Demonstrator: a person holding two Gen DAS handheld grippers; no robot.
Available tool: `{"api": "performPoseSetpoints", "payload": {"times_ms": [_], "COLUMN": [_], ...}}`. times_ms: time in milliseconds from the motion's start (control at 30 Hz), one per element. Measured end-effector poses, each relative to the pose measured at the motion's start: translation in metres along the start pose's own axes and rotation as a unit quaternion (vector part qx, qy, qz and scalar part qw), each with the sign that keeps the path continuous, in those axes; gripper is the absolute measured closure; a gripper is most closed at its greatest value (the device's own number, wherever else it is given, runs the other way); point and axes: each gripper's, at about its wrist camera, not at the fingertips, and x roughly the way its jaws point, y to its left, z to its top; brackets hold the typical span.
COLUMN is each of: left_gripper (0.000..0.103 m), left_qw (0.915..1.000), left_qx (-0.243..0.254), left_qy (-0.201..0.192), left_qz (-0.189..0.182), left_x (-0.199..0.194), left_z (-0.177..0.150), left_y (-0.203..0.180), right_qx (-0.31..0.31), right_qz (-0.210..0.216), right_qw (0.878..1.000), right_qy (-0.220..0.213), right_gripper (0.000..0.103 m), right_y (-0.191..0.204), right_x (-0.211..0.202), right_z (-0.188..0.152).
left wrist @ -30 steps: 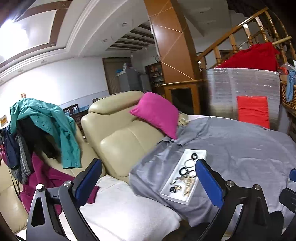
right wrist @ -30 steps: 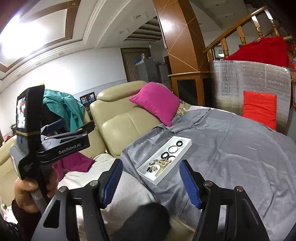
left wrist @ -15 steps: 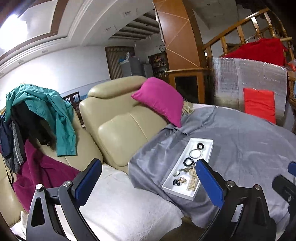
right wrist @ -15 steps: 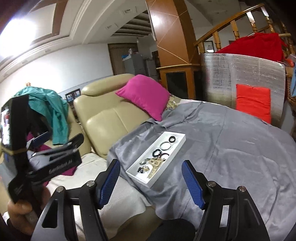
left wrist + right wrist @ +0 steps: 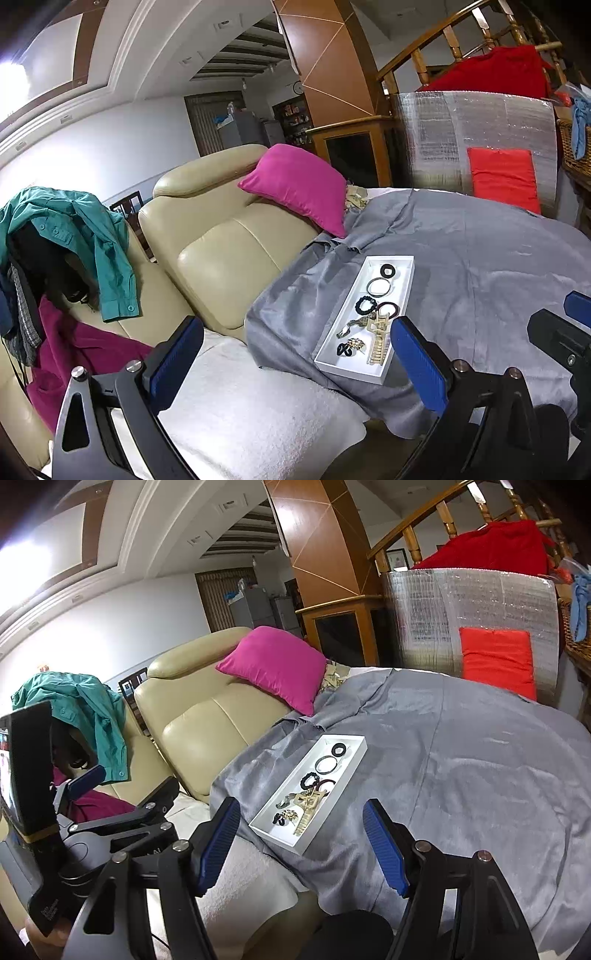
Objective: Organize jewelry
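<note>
White tray (image 5: 400, 291) of jewelry lies flat on grey cloth (image 5: 480, 266) by the sofa (image 5: 221, 251); long axis runs diagonal, near end lower-left, far end upper-right; left gripper (image 5: 295, 354) and right gripper (image 5: 301, 840) both have jaws apart, nothing between them; versus a second ago the tray sits larger and closer in both views

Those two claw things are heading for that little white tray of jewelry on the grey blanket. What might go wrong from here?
The white tray sits on a rumpled grey blanket near its draped edge, so a nudge might tip or slide it. The pieces at the near end, a tan hair claw and small ornaments, lie bunched together, so the open right gripper may grab two at once. The open left gripper hangs close beside it; they might bump.
</note>
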Motion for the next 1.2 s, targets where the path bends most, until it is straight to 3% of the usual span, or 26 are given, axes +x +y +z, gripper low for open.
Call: {"api": "performPoseSetpoints", "payload": {"times_ms": [833,1200], "left_gripper": [0.002,0.002], "left_qw": [0.9995,0.9994], "left_qx": [-0.024,-0.030], "left_qy": [0.020,0.016], "left_qz": [0.007,0.010], "left_x": [0.021,0.014], "left_z": [-0.005,0.000], "left_y": [0.019,0.022], "right_qx": [-0.013,-0.017], "right_qz": [0.006,0.008], "right_qw": [1.000,1.000], "right_qy": [0.022,0.017], "right_gripper": [0.029,0.029], "right_y": [0.016,0.013], "right_x": [0.025,0.015], "right_z": [0.001,0.005]}}
